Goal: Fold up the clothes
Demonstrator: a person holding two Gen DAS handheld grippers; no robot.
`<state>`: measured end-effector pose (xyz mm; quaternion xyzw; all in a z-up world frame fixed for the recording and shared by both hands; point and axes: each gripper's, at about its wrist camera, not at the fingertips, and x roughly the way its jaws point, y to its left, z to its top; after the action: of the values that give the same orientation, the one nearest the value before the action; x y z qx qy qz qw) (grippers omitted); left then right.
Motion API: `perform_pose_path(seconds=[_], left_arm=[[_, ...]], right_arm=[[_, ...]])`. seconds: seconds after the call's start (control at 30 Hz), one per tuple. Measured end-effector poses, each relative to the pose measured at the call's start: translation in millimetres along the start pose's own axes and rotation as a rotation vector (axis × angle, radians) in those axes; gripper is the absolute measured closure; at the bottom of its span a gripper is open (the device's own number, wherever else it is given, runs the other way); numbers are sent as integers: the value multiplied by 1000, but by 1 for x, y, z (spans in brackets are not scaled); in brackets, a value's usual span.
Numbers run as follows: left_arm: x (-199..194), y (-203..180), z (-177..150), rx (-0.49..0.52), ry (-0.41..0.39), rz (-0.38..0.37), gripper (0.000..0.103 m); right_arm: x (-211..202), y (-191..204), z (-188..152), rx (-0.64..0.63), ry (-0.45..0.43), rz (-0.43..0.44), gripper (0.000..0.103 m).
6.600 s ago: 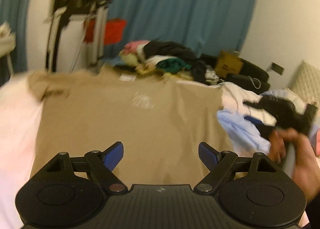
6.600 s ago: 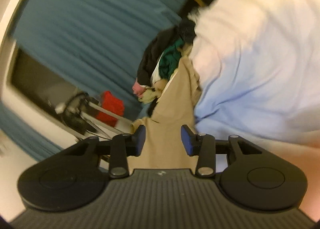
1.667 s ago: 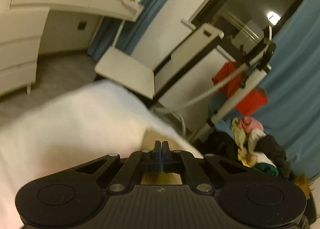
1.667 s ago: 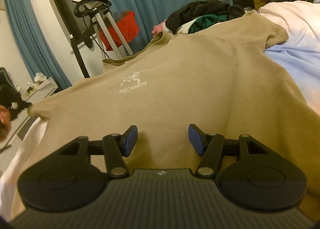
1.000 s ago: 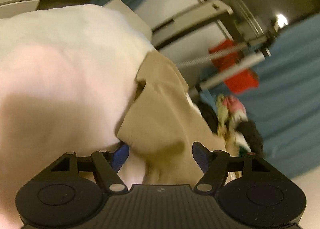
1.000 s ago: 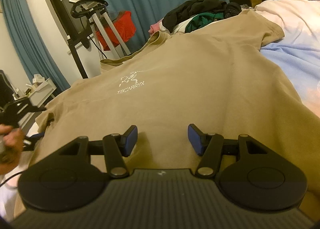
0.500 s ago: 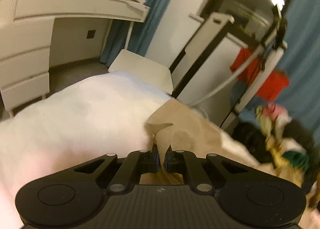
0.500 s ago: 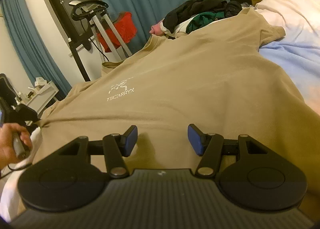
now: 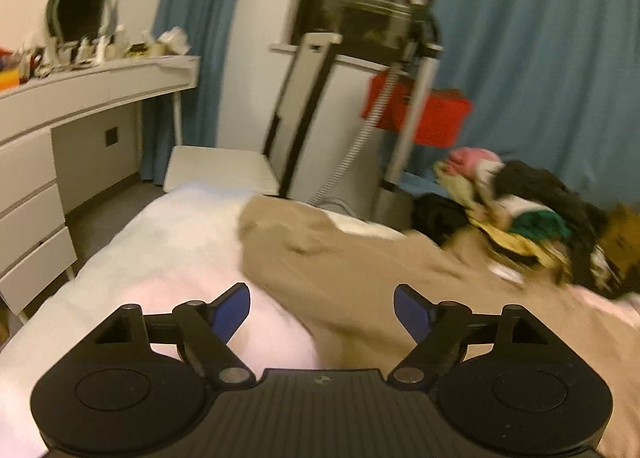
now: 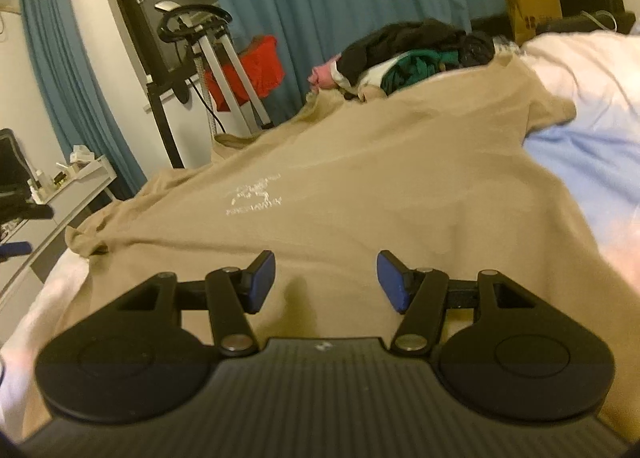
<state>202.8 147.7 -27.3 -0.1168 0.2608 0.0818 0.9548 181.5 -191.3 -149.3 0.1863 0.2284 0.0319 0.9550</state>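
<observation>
A tan T-shirt point(image 10: 360, 186) with a small white chest logo point(image 10: 256, 200) lies spread flat on the white bed. In the left wrist view its left sleeve point(image 9: 296, 234) lies on the bedding ahead of my fingers. My left gripper point(image 9: 322, 312) is open and empty, just above the sleeve's near edge. My right gripper point(image 10: 326, 278) is open and empty, low over the shirt's lower part. The tip of the left gripper point(image 10: 16, 248) shows at the far left of the right wrist view.
A pile of mixed clothes point(image 10: 404, 54) lies at the bed's far end, also in the left wrist view point(image 9: 520, 210). A light blue garment point(image 10: 588, 166) lies right of the shirt. A white dresser point(image 9: 60, 130), a chair point(image 9: 220, 174) and an exercise machine point(image 9: 404, 58) stand beside the bed.
My left gripper was shut on the sleeve half a second ago; it has opened, let the sleeve go and drawn back. The sleeve now lies flat. The right gripper has barely moved.
</observation>
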Motion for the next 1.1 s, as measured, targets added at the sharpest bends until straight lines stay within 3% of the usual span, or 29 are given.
perform_pose_path(seconds=[0.23, 0.33, 0.5, 0.53, 0.57, 0.6, 0.7, 0.83, 0.97, 1.1], left_arm=[[-94, -59, -66, 66, 6, -139, 11], [-115, -79, -92, 118, 25, -198, 10], [-139, -98, -121, 205, -1, -234, 6], [-140, -100, -124, 211, 5, -237, 6], [-140, -101, -126, 210, 14, -243, 6], [-138, -101, -128, 206, 24, -248, 6], [-128, -100, -132, 197, 49, -250, 6], [-111, -99, -136, 195, 84, -249, 6], [-92, -100, -143, 204, 120, -237, 6], [-73, -103, -143, 181, 163, -249, 6]], right_arm=[[-41, -10, 25, 81, -91, 19, 43], [-64, -22, 37, 146, -142, 25, 43], [-85, -65, 66, 311, -200, 85, 42], [-83, -77, 75, 356, -200, 108, 28], [-78, -92, 81, 403, -202, 123, 10], [-70, -108, 86, 453, -204, 129, 6], [-38, -159, 93, 629, -178, 144, 8], [9, -222, 86, 824, -165, 103, 7], [58, -254, 83, 840, -135, 143, 7], [93, -262, 82, 755, -114, 196, 8]])
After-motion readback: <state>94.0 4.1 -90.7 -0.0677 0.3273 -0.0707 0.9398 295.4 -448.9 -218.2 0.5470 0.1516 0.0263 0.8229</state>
